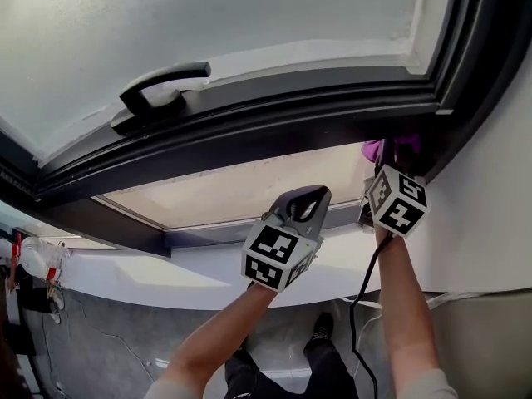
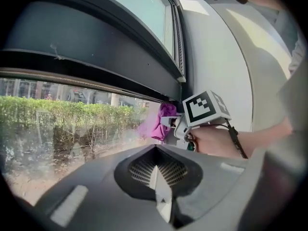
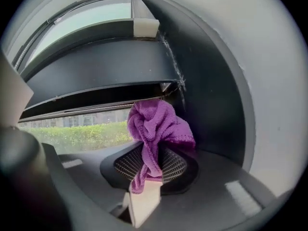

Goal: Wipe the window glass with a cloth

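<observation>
The right claw [image 3: 143, 198] is closed on a purple knitted cloth [image 3: 157, 128]. A narrow strip of the cloth is pinched between the two jaws, and the rest stands above them in a crumpled bunch. The bunch is at the right end of the lower window glass [image 1: 224, 191], in the corner where the dark horizontal frame bar [image 1: 291, 116] meets the dark side frame. It is close against that corner, but I cannot tell if it really presses on the glass.

The left claw [image 2: 162, 200] has its jaws together and there is nothing between them. It is held to the left of the right claw, a little lower, and it points toward the same pane. Each claw is carried by a bare forearm that comes up from below.

Above the frame bar there is a second, whitish pane [image 1: 208, 15] with a black lever handle [image 1: 163, 86] on its lower frame. A white wall [image 1: 490, 231] is beside the window on the right. Through the lower glass a green hedge [image 2: 57, 115] shows outside.
</observation>
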Motion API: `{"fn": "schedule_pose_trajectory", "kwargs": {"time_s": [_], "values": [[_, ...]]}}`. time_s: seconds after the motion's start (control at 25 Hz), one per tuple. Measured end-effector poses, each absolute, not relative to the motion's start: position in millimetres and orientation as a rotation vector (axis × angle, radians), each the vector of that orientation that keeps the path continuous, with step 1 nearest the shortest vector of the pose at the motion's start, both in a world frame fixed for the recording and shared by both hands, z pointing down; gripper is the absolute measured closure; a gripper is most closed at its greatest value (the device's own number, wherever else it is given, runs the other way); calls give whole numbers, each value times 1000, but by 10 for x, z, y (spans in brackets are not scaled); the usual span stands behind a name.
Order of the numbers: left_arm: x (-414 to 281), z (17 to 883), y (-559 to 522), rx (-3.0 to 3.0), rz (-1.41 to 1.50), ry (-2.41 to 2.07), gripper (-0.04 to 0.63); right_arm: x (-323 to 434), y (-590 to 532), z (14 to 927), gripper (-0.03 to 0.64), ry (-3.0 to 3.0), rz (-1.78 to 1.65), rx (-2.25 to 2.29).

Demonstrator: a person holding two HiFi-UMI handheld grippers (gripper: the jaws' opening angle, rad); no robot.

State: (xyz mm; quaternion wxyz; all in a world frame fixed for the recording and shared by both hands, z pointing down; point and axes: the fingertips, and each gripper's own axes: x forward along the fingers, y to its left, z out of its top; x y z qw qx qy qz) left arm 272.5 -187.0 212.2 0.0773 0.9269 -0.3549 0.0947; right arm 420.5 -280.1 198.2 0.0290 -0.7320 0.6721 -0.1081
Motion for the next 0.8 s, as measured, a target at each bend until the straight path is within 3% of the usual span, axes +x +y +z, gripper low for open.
{"fn": "schedule_pose_trajectory", "kwargs": {"time_s": [0.32,0.8], "values": [[2194,2262,-1876,2721,257,-1104,595,3884,-2754,1711,506,2225,11,-2186],[518,2194,-1800,2626,189,-1327,595,1761,-2531,1584,506,2554,226,-1926]]}}
